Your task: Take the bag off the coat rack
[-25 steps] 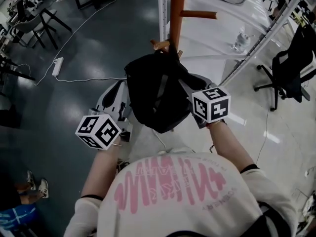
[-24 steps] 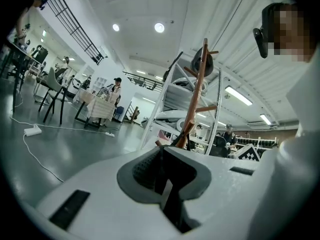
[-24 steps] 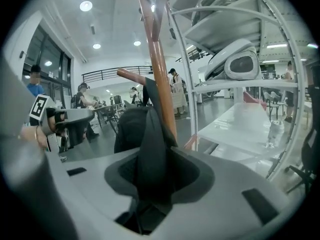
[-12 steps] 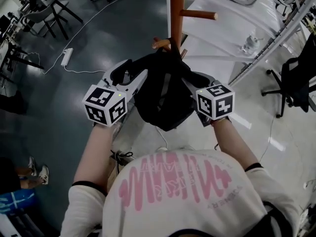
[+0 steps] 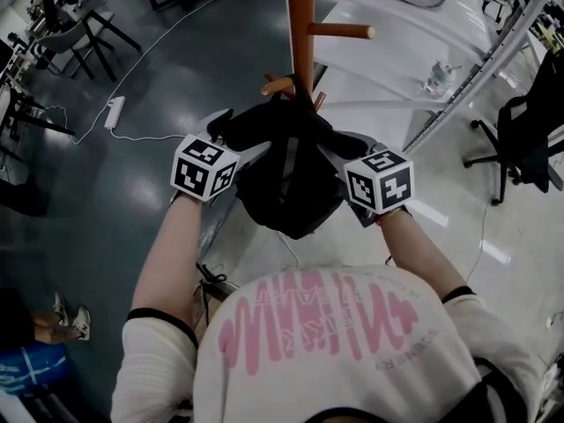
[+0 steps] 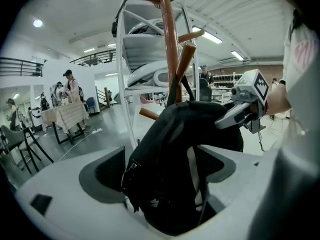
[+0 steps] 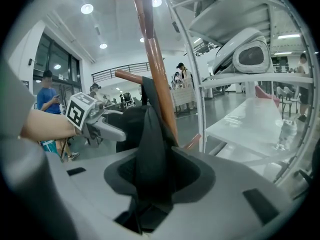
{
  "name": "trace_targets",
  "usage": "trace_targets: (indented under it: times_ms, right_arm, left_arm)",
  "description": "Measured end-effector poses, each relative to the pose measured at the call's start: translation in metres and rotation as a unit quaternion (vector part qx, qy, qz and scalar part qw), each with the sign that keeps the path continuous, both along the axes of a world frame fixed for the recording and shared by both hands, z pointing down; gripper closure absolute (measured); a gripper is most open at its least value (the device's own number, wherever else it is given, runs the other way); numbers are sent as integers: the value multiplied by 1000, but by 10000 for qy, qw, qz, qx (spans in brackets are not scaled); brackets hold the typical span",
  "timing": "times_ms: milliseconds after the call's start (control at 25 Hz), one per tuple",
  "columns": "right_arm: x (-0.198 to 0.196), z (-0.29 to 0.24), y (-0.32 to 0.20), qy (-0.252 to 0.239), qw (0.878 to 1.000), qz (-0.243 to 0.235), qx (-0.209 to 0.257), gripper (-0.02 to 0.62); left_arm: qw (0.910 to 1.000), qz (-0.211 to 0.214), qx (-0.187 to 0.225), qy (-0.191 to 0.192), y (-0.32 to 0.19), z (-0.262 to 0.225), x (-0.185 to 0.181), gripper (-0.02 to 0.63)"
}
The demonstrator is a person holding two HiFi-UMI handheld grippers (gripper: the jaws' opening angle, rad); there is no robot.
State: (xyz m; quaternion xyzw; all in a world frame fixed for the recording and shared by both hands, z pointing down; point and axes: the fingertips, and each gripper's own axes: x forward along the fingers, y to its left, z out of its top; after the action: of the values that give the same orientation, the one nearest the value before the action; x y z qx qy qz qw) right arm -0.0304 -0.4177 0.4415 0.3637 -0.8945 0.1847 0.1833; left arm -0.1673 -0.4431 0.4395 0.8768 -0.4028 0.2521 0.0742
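Looking down from the head view and going left to right: a white power strip (image 5: 115, 113) lies on the dark floor on the far left, its cord trailing off across the floor.

Next comes the left gripper (image 5: 240, 133). Its jaws have just been opening and stand wide apart, with the left side of the black bag (image 5: 286, 179) sitting in the gap between them. In the left gripper view the bag fills most of that gap, but there's dark space between it and the left-hand pad, so it isn't being squeezed.

The bag itself hangs on the coat rack (image 5: 300, 25) – a brown wooden pole with short pegs sticking out. The top of the bag is hooked up by the lower pegs, right against the pole, and the body droops down between the two grippers.

On the bag's other side, the right gripper (image 5: 342, 151) is pinched on a fold of the bag's black fabric – the right gripper view shows that fold standing straight up between the pads with the pole just behind it.

Further right there's a white metal shelf frame (image 5: 476, 60) and a black office chair (image 5: 520, 139) near the edge.
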Motion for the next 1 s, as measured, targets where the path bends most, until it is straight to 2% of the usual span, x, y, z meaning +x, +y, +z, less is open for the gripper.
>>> trace_targets:
  times_ms: [160, 360, 440, 520, 600, 800, 1000]
  right_arm:
    - [0, 1, 0, 49, 10000, -4, -21, 449]
    - [1, 2, 0, 106, 9999, 26, -15, 456]
    - [1, 2, 0, 96, 9999, 55, -21, 454]
    - [1, 3, 0, 80, 9999, 81, -29, 454]
    - [0, 3, -1, 53, 9999, 105, -43, 454]
    - [-2, 3, -1, -33, 9997, 215, -63, 451]
    - [-2, 4, -1, 107, 9995, 306, -35, 459]
  left_arm:
    - [10000, 30, 61, 61, -6, 11, 3, 170]
    - [9994, 157, 22, -309, -10, 32, 6, 172]
    - [9997, 118, -12, -220, -12, 36, 8, 173]
    - [10000, 12, -19, 44, -15, 34, 8, 180]
    - [9998, -102, -17, 186, -18, 33, 6, 212]
    - [9996, -267, 48, 119, -18, 33, 3, 303]
    - [9996, -225, -55, 189, -9, 32, 3, 378]
